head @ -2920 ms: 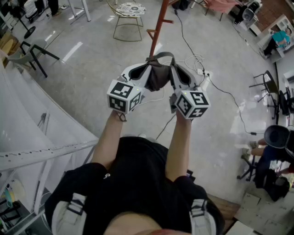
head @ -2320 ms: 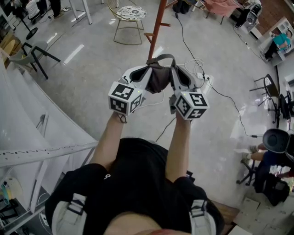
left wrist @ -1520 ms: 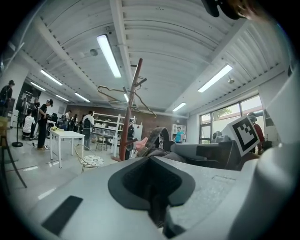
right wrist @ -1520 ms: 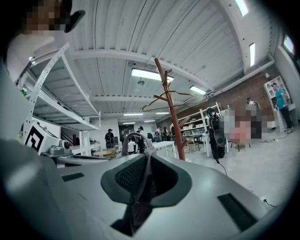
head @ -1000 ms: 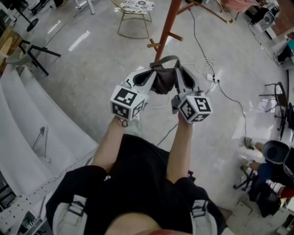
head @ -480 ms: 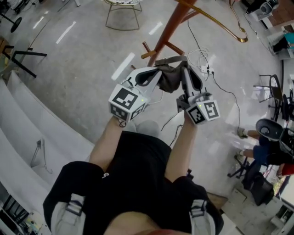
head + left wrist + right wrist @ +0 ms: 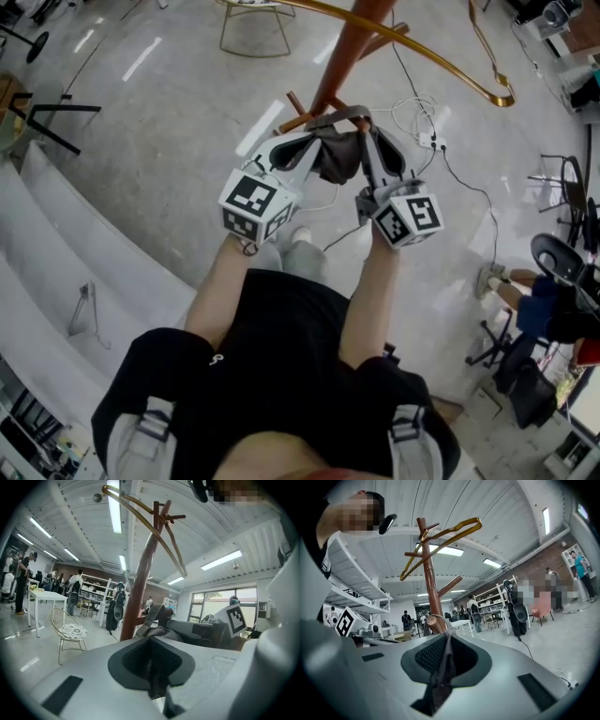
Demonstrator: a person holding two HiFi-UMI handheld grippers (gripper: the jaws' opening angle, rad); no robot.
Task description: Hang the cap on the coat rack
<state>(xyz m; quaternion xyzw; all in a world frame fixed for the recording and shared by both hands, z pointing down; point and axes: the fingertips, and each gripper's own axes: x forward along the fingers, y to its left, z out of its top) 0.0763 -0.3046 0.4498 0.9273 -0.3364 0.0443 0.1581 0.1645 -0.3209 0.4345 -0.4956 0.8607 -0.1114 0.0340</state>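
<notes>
While the person closes in, the coat rack [image 7: 349, 47] looms larger than it did three seconds ago: back then its pole was a thin line at 12 o'clock, well beyond the cap, and now it fills the top of the head view just past it. The wire chair [image 7: 251, 33] has slid up to the frame's edge at 11 o'clock, and a gold curved bar [image 7: 427, 52] now sweeps across the top toward 2 o'clock. Half a second ago the cap hung slightly right of the pole's foot; now it sits straight under it.

Counted: two tools, one cap, one rack. The left hand-held gripper [image 7: 311, 145] and the right hand-held gripper [image 7: 364, 141] are both clamped on the cap [image 7: 336, 159], each pinching dark fabric between closed jaws, left at the 9 o'clock side, right at the 3 o'clock side. The cap hangs between them in the air, strap arched upward.

One short peg [image 7: 296, 101] juts from the pole at 11 o'clock of the cap, right at the strap; whether they touch I cannot tell. Around them on the floor [image 7: 169, 112] lie a white cable [image 7: 464, 183] and power strip [image 7: 431, 141] at 2 o'clock, a seated person [image 7: 539, 295] at 4 o'clock, and a black chair frame [image 7: 52, 117] at 9 o'clock.
</notes>
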